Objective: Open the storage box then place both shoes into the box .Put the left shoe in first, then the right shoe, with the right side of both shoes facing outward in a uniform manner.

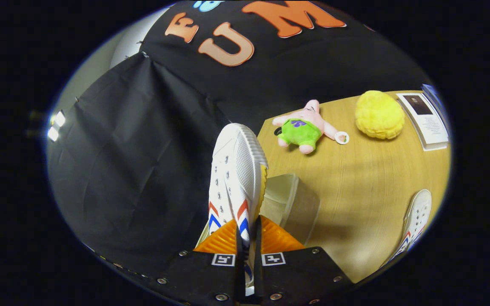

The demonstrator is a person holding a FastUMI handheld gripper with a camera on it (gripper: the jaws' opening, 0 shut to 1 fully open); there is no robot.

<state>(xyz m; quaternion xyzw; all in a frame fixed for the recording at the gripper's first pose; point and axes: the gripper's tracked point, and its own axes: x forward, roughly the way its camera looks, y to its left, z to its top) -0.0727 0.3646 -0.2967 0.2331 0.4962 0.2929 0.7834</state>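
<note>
Centre frame: gripper (248, 238) jaws pinch white canvas sneaker (236, 178), red-blue chevrons, sole rightward, above translucent storage box (292, 199). Second sneaker (415, 221) lies lower right on wooden table (368, 178).

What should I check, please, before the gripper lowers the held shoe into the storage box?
1. Grip: ok; the gripper is shut on the held shoe.
2. Box open: cannot tell; the storage box sits partly hidden behind the shoe.
3. Shoe over box: not ok; it hangs beside the box, near the table edge.
4. Which shoe is held: cannot tell.
5. Second shoe: ok; it lies on the table.
6. Plush toy and yellow ball: ok; beyond the box.
</note>
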